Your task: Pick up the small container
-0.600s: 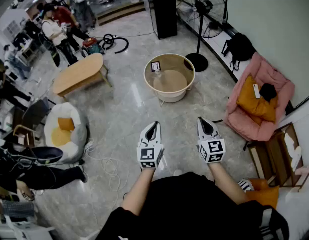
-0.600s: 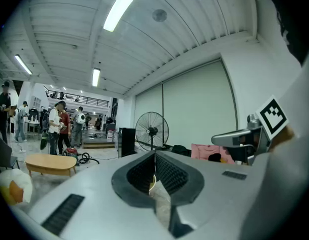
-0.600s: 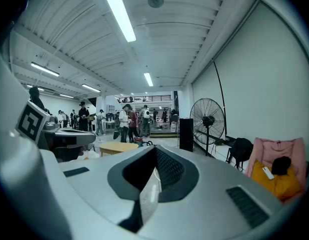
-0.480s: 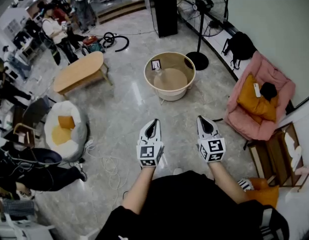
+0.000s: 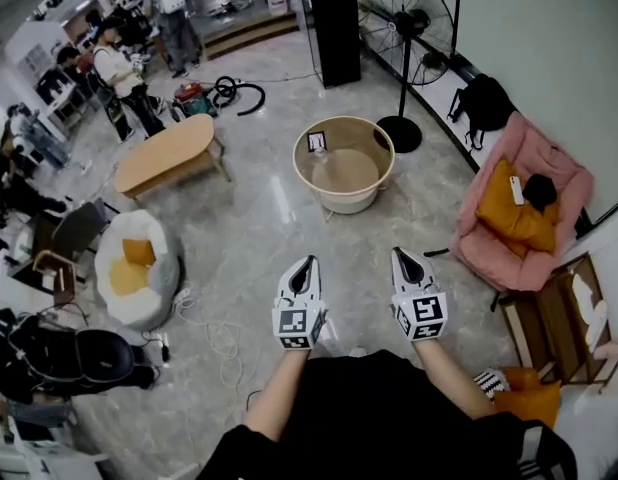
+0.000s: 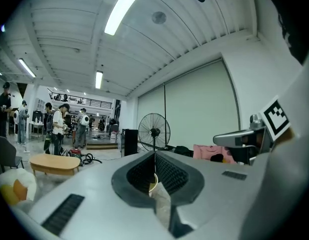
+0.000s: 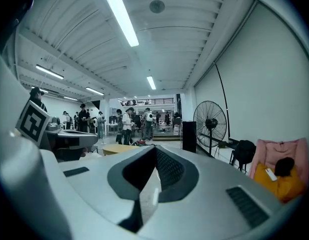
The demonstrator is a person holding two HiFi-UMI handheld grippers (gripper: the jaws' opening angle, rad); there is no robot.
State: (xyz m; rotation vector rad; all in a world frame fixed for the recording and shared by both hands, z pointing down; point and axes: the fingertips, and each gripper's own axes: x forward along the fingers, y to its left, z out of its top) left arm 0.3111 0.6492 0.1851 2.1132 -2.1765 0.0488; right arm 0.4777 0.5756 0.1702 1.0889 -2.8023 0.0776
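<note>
Approach phase here, nothing picked up yet. The person stands on the marble floor [image 5: 249, 238] with both tools held out at waist height, well short of the target. The left gripper [image 5: 308, 262] has its fingers pressed together at the tips with nothing between them; in its own view only a sliver of beige rim shows through the slot below the tips. The right gripper [image 5: 401, 254] is the same story: fingers closed, empty, pointing ahead into the room.

And the target? The small container [image 5: 323, 155] looks to be the pale little item on the round table [image 5: 381, 138], the one with the raised rim, straight ahead. It sits toward the table's far-left side, just beside a square marker card [image 5: 315, 140]. It is too small to read its shape or whether it has a lid.

So the step in hand, by my reading, is closing the gap to that table. What the next move calls for is a walk forward until the table is within reach. Then one pair of fingers has to open before going down over the rim. The left side seems better lined up, since the table shows through its slot. The raised rim and the card right next to the container look like the things to steer clear of.
</note>
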